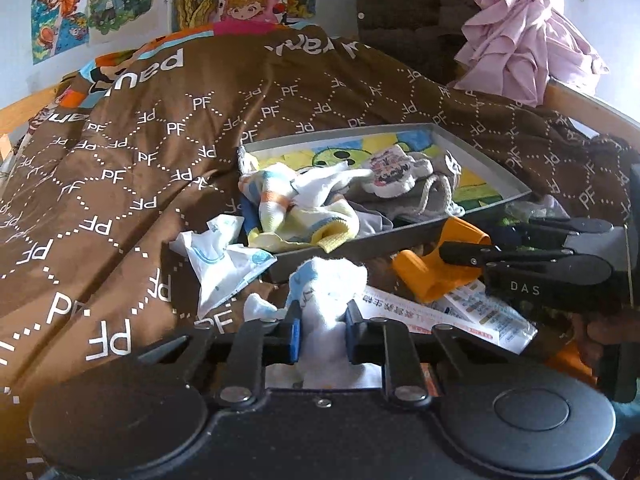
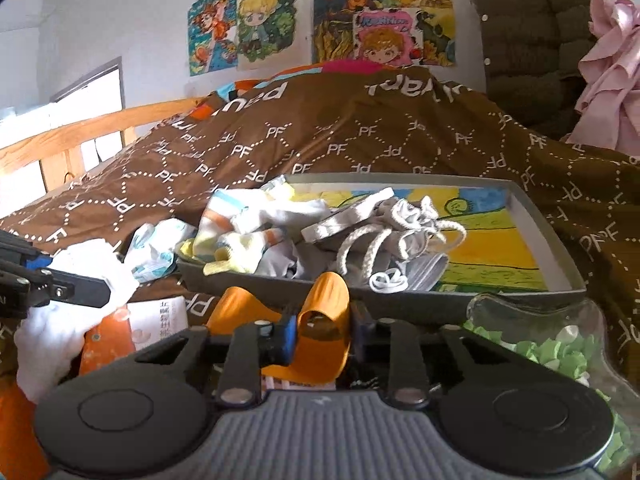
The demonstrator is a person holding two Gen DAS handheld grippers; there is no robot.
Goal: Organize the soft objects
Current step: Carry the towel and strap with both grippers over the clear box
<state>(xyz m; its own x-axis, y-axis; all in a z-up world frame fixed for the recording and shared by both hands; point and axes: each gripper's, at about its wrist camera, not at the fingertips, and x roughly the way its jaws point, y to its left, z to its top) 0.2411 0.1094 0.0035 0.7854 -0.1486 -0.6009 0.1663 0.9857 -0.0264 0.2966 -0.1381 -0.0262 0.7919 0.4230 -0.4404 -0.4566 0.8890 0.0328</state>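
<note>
Left gripper (image 1: pixel 323 330): right up close, blue pads pinched together on a white sock (image 1: pixel 332 280), which bunches up above the fingers at the near edge of the bed.
Right gripper (image 2: pixel 323 330): jaws clamped on an orange soft piece (image 2: pixel 324 320), folded and poking up between the pads; seen from the left wrist view, this gripper (image 1: pixel 466 258) reaches in from the right, biting the same orange piece (image 1: pixel 432 276).
Printed papers (image 1: pixel 452 308): flat on the bedspread under both grippers, just before the tray's near wall.
Clear container (image 2: pixel 560 344): at the near right, holding green bits, beside the tray's near right corner.
Crumpled white-and-blue wrapper (image 1: pixel 220 260): on the bedspread, touching the tray's near left corner.
Grey tray (image 1: pixel 400 236): on the brown PF-patterned bedspread (image 1: pixel 120 160), a bright drawing lining its floor.
In the tray, left end: striped pale yellow, white and orange socks (image 1: pixel 300 208), heaped, one cuff draped over the near wall.
In the tray, middle: a grey drawstring pouch (image 2: pixel 400 224) with white cord looping toward the near wall.
Far right: pink cloth (image 1: pixel 520 40) bunched past the bed's edge.
Far wall: cartoon drawings (image 2: pixel 256 24) pinned above the bed.
</note>
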